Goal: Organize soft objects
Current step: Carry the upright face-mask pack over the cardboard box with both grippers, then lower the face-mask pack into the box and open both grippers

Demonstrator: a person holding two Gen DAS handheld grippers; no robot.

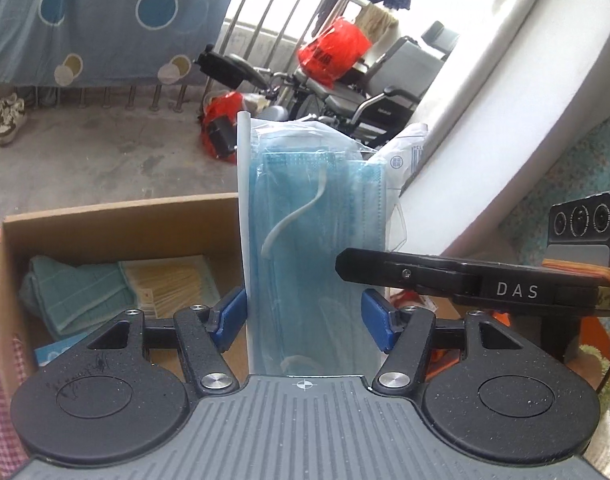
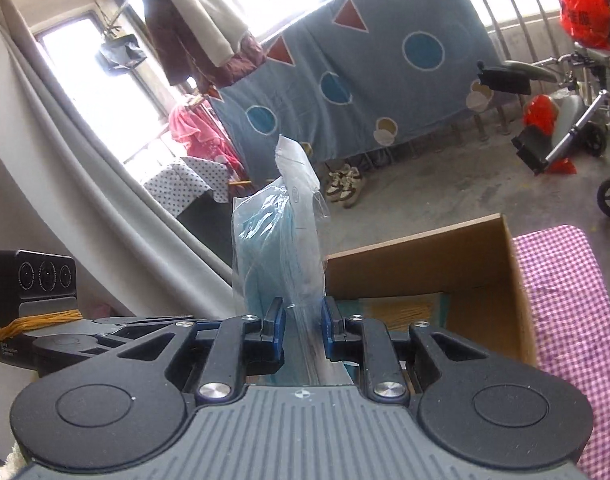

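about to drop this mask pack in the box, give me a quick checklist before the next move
1. Left tool grips the mask pack by its two side edges: ok.
2. Right tool shut on the pack's thin edge: ok.
3. Box open at the top: ok.
4. Free space in the box: cannot tell; a green cloth and a yellow pack already lie inside.
5. Pack directly above the opening: cannot tell; in both views it stands beside or behind the box edge.
6. Pack wrapper intact: cannot tell; its top is crumpled.
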